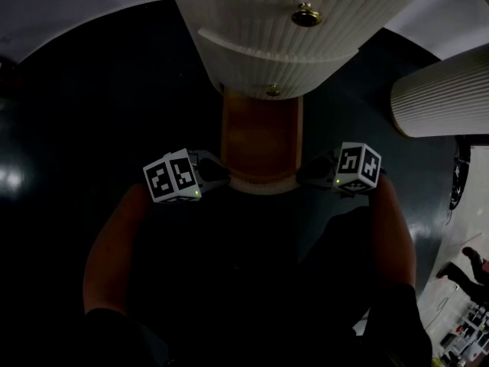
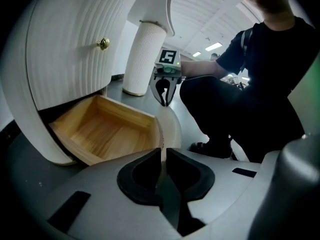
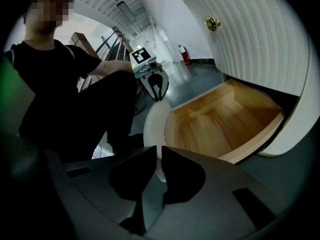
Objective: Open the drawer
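Observation:
The lower drawer of a white ribbed cabinet stands pulled out, showing its bare wooden inside. Its curved white front panel faces me. My left gripper sits at the panel's left end; in the left gripper view the jaws are shut on the panel's thin edge. At the right end my right gripper pinches the panel edge the same way, jaws shut on it. Each gripper shows across the drawer in the other's view: the right gripper, the left gripper.
Brass knobs sit on the cabinet fronts above the drawer. A second ribbed white column stands to the right on the dark glossy floor. The person's knees and dark clothing crowd the space behind the drawer front.

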